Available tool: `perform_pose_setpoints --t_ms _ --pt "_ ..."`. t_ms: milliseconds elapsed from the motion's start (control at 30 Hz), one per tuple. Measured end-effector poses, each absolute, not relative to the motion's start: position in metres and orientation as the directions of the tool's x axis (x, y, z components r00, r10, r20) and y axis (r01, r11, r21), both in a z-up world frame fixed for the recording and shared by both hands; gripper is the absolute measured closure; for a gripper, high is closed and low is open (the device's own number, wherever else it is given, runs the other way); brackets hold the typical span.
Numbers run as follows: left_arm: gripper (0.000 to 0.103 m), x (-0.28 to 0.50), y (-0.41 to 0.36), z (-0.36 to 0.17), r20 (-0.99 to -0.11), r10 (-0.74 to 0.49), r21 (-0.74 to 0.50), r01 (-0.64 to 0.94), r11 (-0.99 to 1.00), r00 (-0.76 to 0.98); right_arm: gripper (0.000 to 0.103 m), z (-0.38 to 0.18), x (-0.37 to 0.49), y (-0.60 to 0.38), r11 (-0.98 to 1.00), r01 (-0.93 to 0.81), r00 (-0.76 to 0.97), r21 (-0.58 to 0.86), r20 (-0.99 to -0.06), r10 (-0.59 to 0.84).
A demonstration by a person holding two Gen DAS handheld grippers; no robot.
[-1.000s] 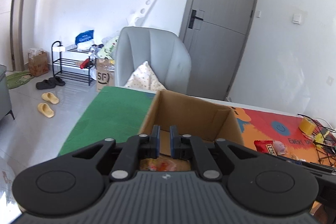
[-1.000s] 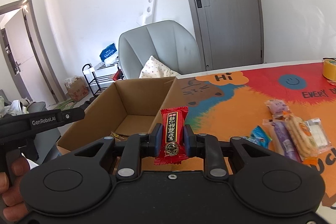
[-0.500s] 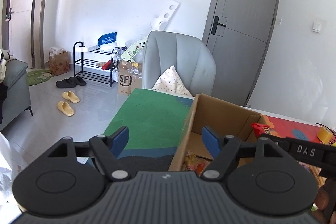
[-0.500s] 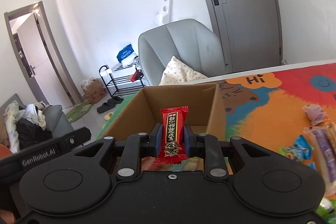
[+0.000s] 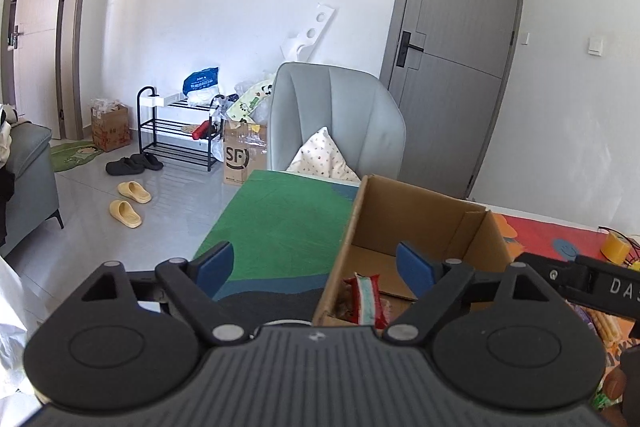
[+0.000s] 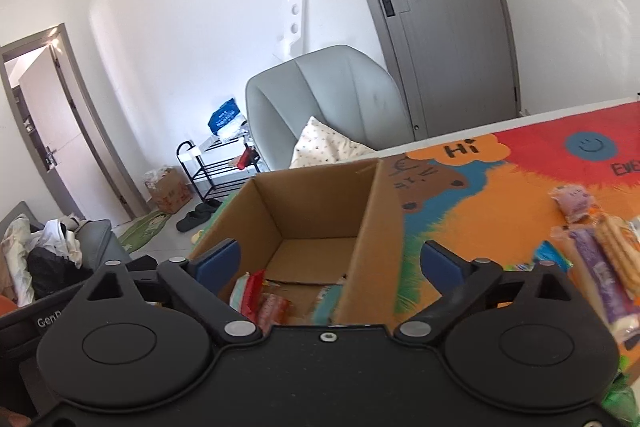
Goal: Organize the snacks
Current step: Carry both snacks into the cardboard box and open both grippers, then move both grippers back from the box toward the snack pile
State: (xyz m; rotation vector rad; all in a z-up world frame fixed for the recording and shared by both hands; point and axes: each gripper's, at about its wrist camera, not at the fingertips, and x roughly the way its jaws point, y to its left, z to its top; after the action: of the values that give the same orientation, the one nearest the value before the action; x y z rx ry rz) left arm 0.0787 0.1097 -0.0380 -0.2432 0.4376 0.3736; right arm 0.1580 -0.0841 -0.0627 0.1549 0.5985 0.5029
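Between your right gripper's blue pads sits the plain brown cardboard box, with red and pale-green wrappers inside. Beyond your right pad the mat runs orange and red, with a blue smiley. Beyond your left gripper's blue pads the mat turns green.

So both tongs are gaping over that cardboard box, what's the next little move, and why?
Probably swing the right tongs over to the loose snacks on the colourful mat. Its jaws are opening with nothing between them, packets already lie in the cardboard box, and several wrapped snacks still sit outside it, to the right.
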Motion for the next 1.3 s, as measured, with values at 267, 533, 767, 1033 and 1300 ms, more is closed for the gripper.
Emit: perform_pose_setpoints --t_ms 267,533,767,1033,1300 --pt "0.015 0.076 0.084 -0.035 -0.443 0.246 -0.143 -0.339 0.93 0.862 0.0 -0.064 0.147 -0.124 0.896 -0.343 0.73 0.281 -0.521 0.443" --pt "0.015 0.075 0.052 -0.03 -0.446 0.189 -0.132 -0.273 0.953 0.875 0.0 -0.062 0.134 -0.163 0.908 -0.297 0.752 0.294 -0.514 0.413" --pt "0.015 0.071 0.022 -0.026 -0.436 0.134 -0.126 -0.208 0.97 0.89 0.0 -0.058 0.124 -0.203 0.921 -0.245 0.779 0.302 -0.504 0.373" --pt "0.015 0.068 -0.009 -0.025 -0.433 0.081 -0.106 -0.14 0.984 0.898 0.0 -0.053 0.113 -0.243 0.935 -0.194 0.805 0.298 -0.496 0.326" --pt "0.016 0.07 -0.033 -0.026 -0.434 0.03 -0.103 -0.083 0.991 0.9 0.0 -0.053 0.105 -0.272 0.946 -0.152 0.82 0.288 -0.497 0.283"
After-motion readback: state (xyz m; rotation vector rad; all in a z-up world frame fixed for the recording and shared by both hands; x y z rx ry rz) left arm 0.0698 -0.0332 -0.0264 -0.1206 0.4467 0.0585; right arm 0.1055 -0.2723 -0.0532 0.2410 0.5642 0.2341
